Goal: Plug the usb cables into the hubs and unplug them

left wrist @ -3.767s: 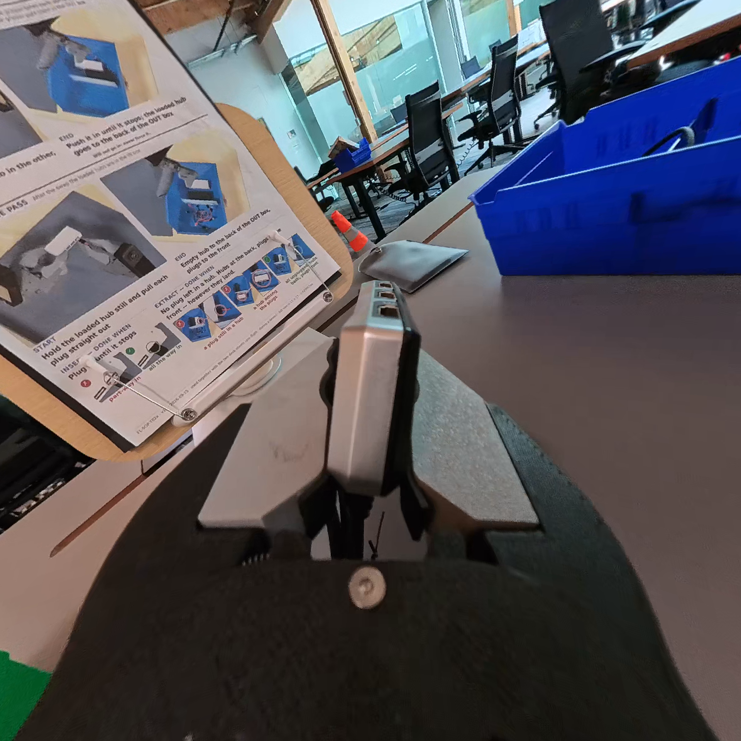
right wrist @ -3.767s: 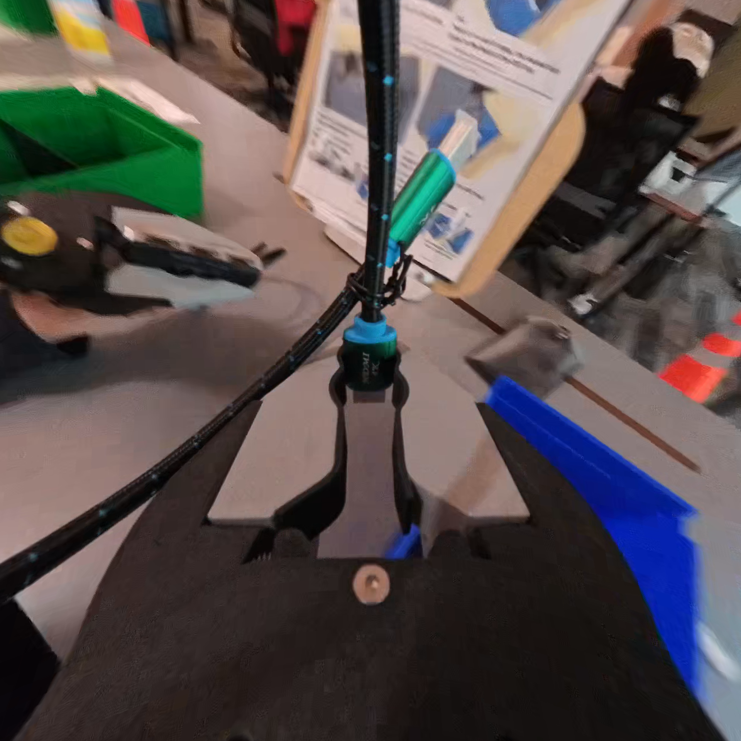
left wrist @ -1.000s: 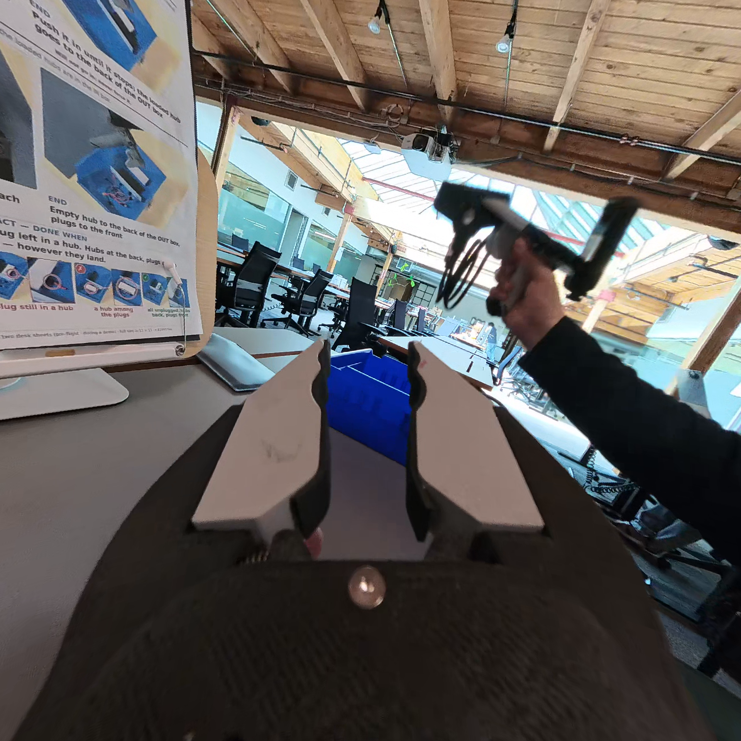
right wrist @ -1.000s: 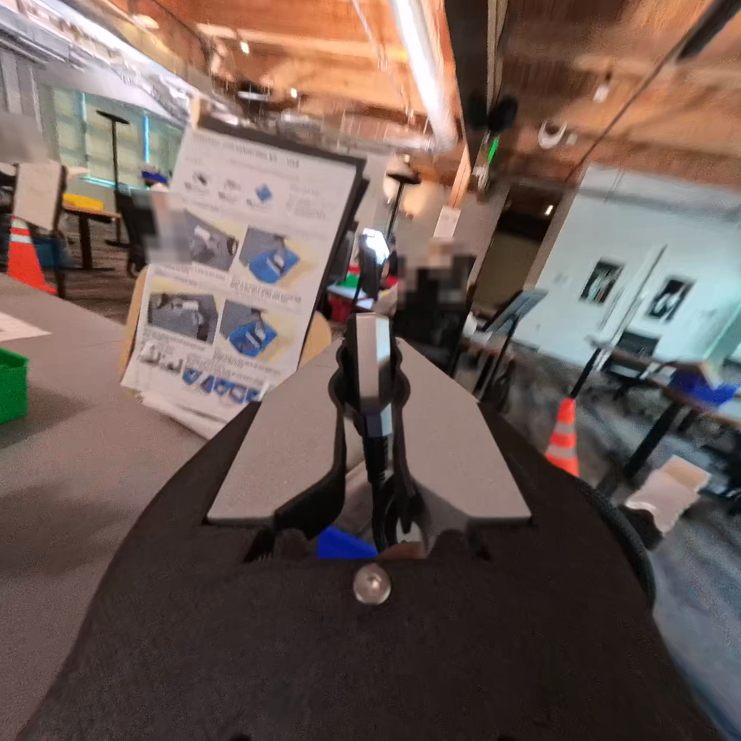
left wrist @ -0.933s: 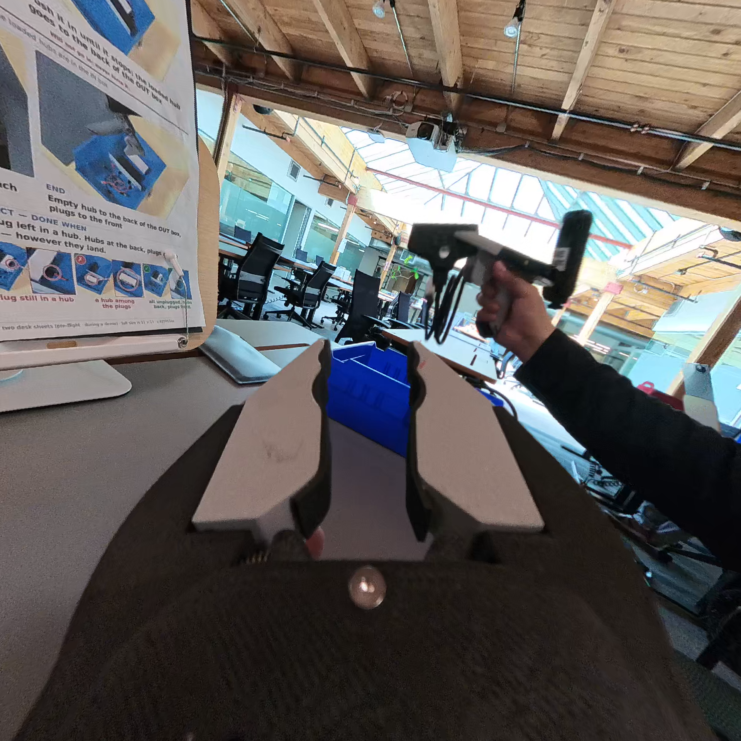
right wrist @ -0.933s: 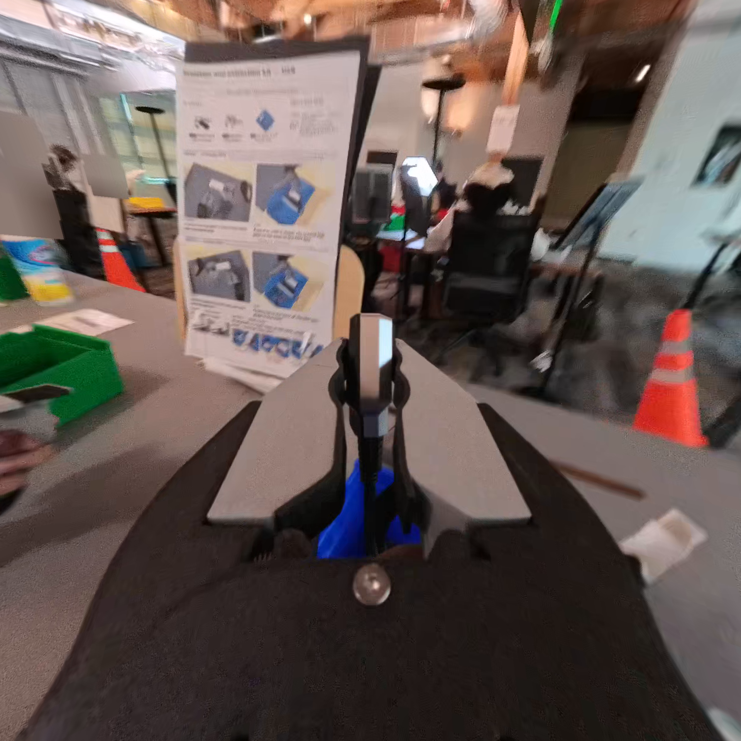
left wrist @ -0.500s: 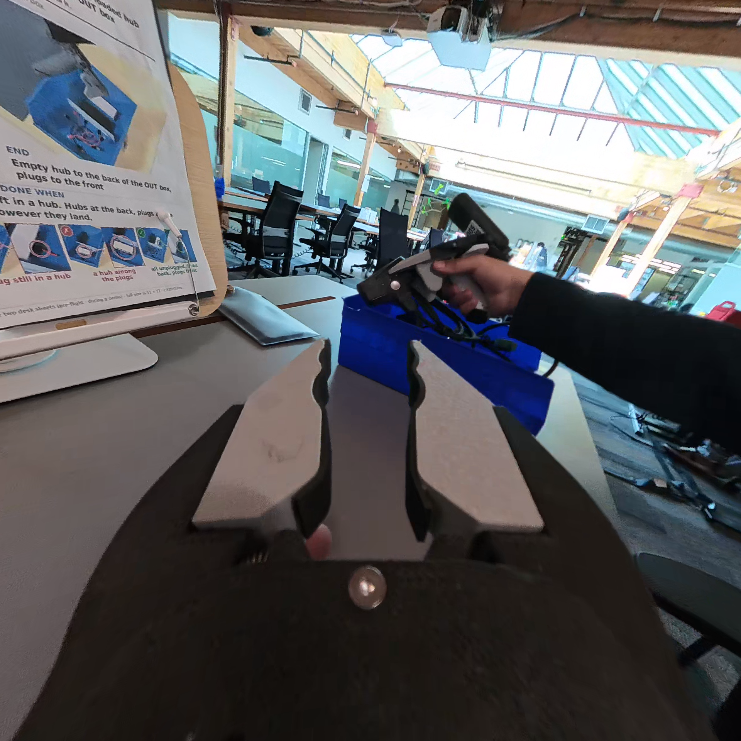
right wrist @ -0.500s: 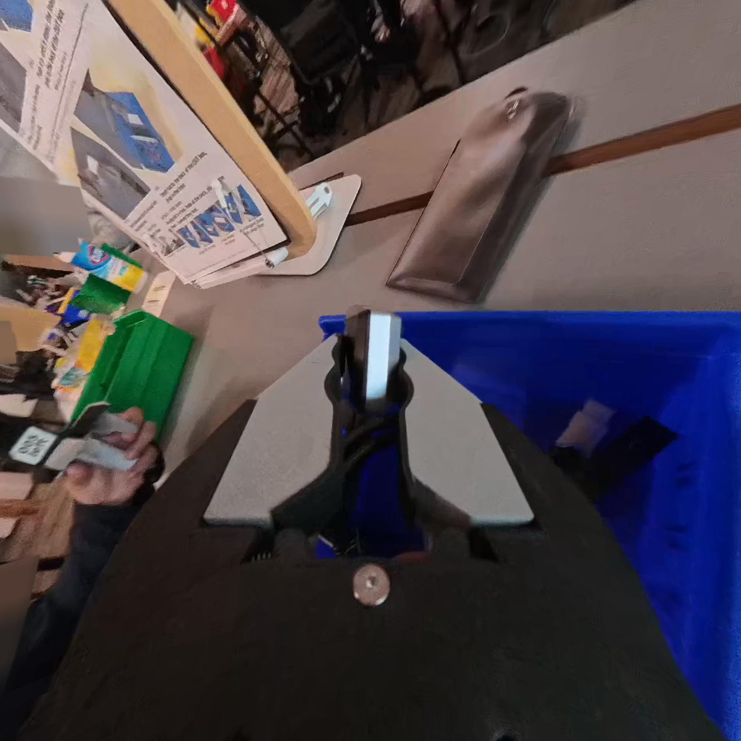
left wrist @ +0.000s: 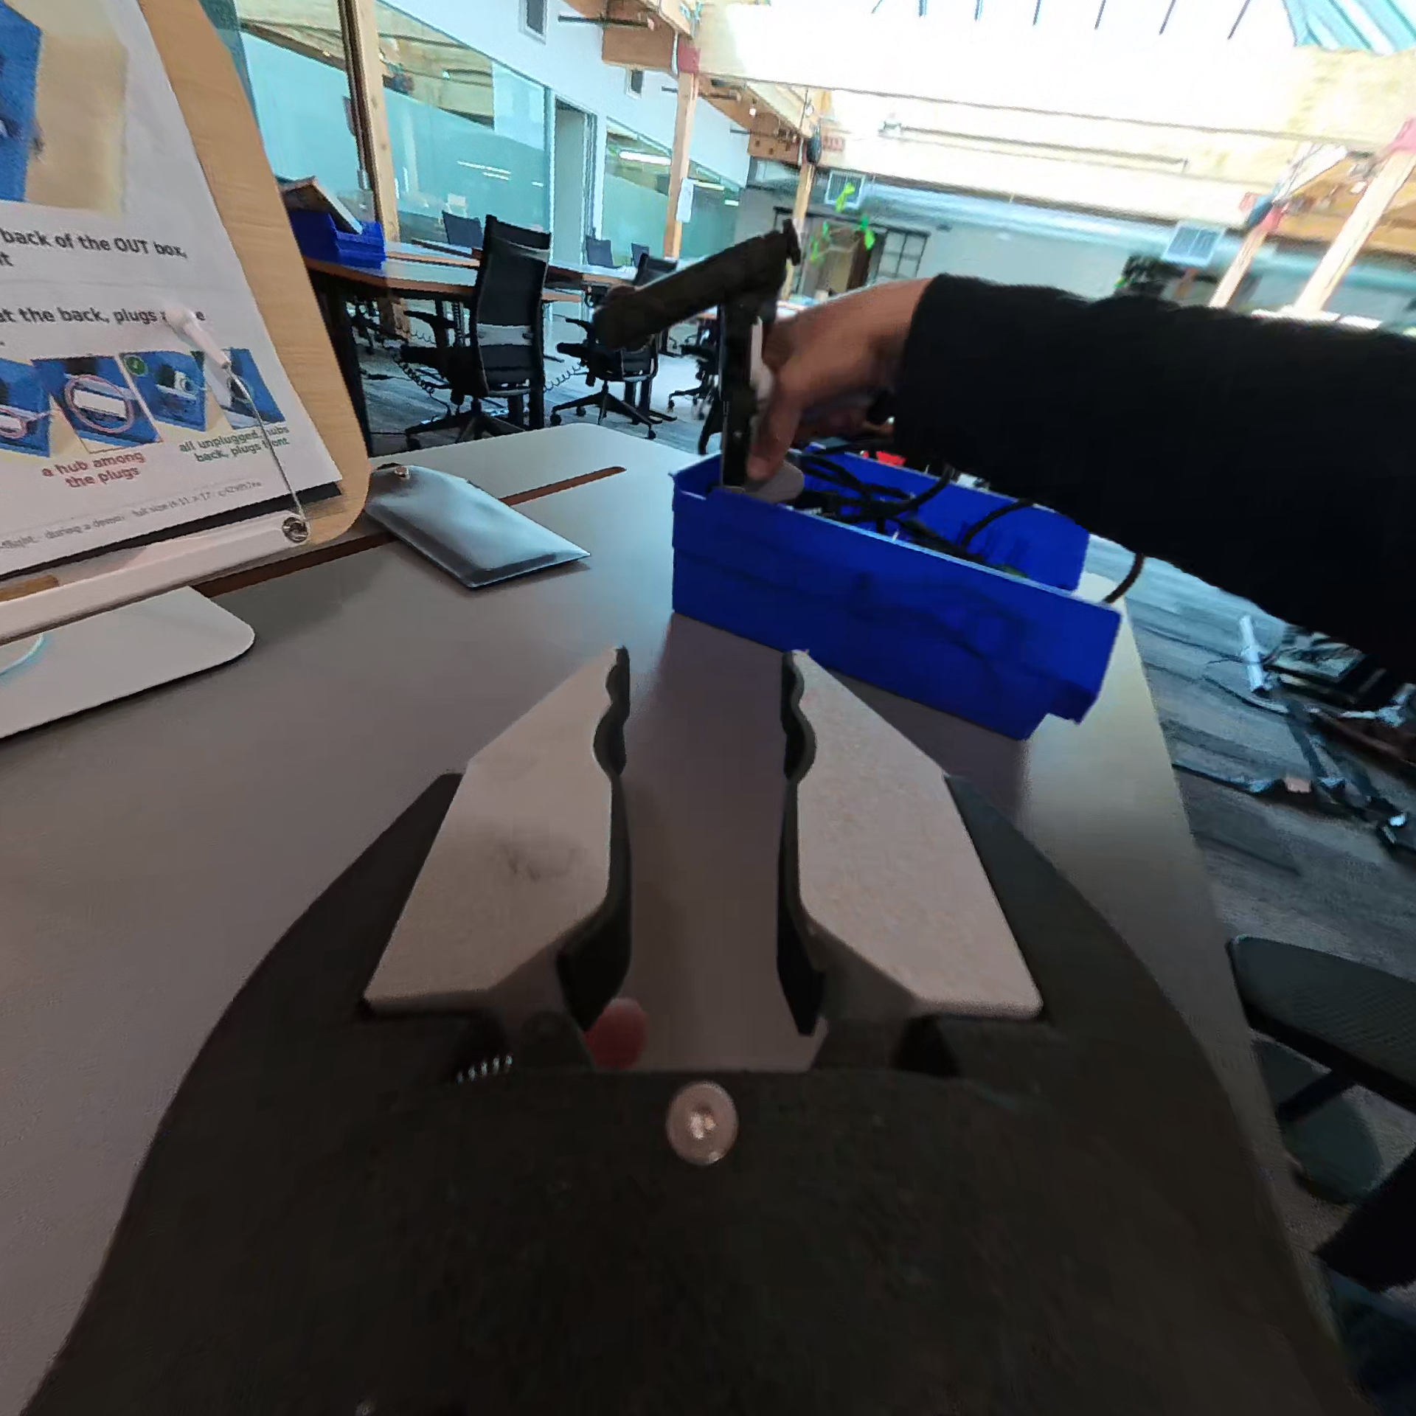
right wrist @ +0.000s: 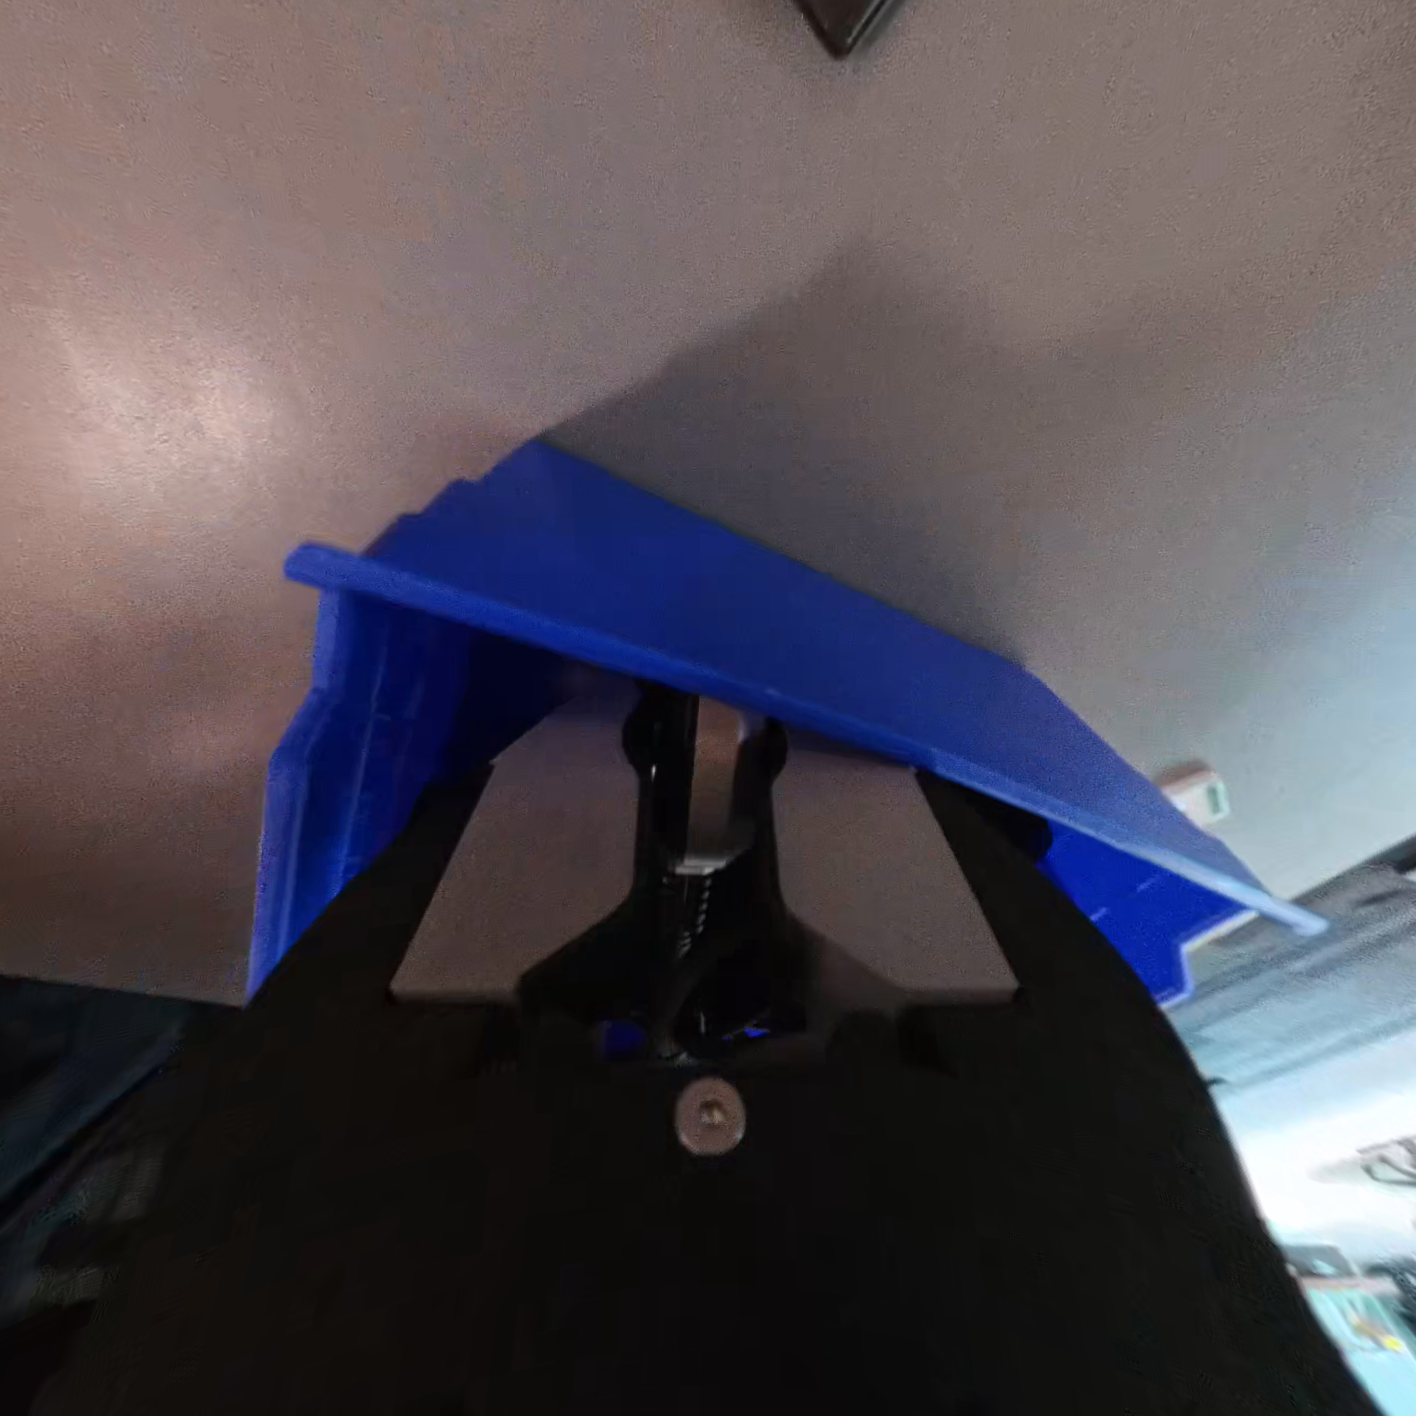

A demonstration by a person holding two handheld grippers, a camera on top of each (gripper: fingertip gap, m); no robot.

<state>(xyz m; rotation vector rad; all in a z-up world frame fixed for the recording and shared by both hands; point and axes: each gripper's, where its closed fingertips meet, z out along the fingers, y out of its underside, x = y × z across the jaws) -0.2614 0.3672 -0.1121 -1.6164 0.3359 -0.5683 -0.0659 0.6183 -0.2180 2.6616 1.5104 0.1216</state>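
Blue plastic open-top bin [left wrist: 881, 613] sits on the grey tabletop [left wrist: 383, 728], just ahead and right of the left gripper [left wrist: 701, 667]. Left gripper: jaws apart, nothing between them, only bare table showing through the gap. It hovers low over the table, near the bin's closest wall but not touching it.

Right gripper [right wrist: 701, 728]: jaws closed tight on a small silver-grey metal plug [right wrist: 716, 797] with a black braided cable [right wrist: 682, 912] running back between the fingers. Its tips point down inside the bin, close against the inner face of one blue wall; I can't tell whether they touch it or the floor. The plug is in the right gripper's clamp, below the bin rim.

In the left wrist view the right gripper shows farther off, ahead and slightly right, held by a hand [left wrist: 827, 368] in a black sleeve [left wrist: 1149, 421], nose dipped into the bin's far-left corner. A tangle of black cables [left wrist: 881, 498] lies in the bin to the right of that hand.

Left of the left gripper: a printed instruction sheet [left wrist: 115, 345] clipped to a light wooden board [left wrist: 253, 230] on a white stand [left wrist: 115, 659]. A flat grey pouch [left wrist: 475, 529] lies ahead-left, between the stand and the bin. Black office chairs [left wrist: 506, 322] stand beyond the table.
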